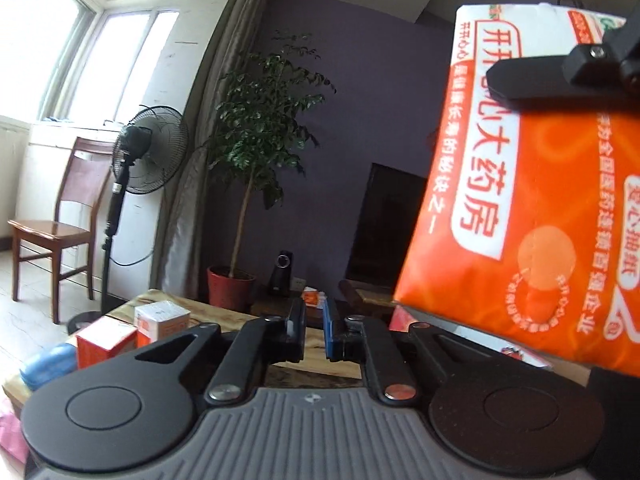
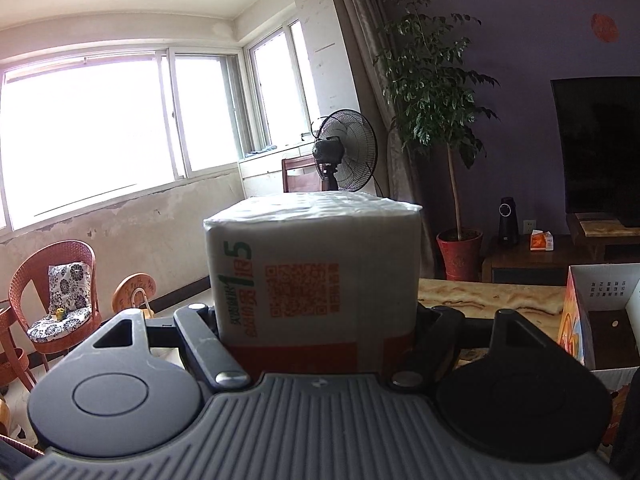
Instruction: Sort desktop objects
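An orange and white tissue pack (image 2: 316, 264) fills the middle of the right wrist view, and my right gripper (image 2: 316, 320) is shut on its two sides, holding it above the marbled table (image 2: 488, 296). In the left wrist view the same tissue pack (image 1: 520, 208) hangs at the upper right with one black finger (image 1: 532, 80) of the right gripper across it. My left gripper (image 1: 316, 328) sits lower and to the left of the pack, its jaws drawn close together with nothing between them.
Two small orange and white boxes (image 1: 106, 340) (image 1: 162, 320) and a blue object (image 1: 48, 364) lie at the table's left end. An open cardboard box (image 2: 600, 312) stands at the right. Behind the table are a fan (image 1: 148, 152), a potted plant (image 1: 256, 120) and a dark TV (image 2: 600, 144).
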Demonstrator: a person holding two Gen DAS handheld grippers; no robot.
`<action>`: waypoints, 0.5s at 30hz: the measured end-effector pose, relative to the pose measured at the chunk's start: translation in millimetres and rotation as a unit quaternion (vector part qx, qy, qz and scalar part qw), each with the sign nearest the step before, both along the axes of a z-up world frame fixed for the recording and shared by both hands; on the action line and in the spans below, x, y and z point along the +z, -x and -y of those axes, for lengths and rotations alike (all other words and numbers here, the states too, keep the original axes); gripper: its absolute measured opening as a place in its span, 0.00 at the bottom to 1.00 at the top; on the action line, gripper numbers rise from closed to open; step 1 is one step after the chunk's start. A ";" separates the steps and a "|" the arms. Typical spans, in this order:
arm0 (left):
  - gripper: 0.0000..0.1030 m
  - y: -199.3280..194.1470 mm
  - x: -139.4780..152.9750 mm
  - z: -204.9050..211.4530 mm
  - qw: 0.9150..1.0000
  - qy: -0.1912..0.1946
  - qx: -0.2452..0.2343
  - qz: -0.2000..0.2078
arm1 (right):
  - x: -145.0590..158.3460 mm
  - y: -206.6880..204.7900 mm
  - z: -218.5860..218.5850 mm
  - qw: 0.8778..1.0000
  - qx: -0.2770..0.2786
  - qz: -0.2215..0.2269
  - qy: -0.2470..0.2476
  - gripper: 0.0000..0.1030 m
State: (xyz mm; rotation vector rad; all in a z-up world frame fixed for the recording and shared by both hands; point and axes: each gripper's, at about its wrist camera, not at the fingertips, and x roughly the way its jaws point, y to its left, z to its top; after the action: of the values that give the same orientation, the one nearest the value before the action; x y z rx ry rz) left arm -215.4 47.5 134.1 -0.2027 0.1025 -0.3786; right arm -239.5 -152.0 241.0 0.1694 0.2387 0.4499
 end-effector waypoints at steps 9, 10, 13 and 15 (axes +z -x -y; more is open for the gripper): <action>0.00 27.9 0.1 33.4 0.994 -0.088 -0.054 0.039 | -4.9 -9.0 -8.1 1.000 -0.002 0.000 0.016 0.75; 0.00 28.7 0.4 33.6 0.994 -0.089 -0.058 0.039 | -6.1 -10.0 -8.2 1.000 -0.003 -0.001 0.019 0.75; 0.00 30.3 0.9 33.7 0.993 -0.093 -0.054 0.040 | -10.5 -13.6 -6.1 1.000 -0.006 -0.011 0.022 0.75; 0.00 32.1 0.8 36.3 0.992 -0.103 -0.056 0.040 | -13.5 -15.7 -4.4 1.000 -0.008 -0.018 0.018 0.75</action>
State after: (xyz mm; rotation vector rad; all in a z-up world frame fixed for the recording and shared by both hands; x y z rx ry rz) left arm -247.5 11.2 135.0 0.0221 0.0727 -0.4849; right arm -223.8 -147.7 227.5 0.1429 0.2798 0.4275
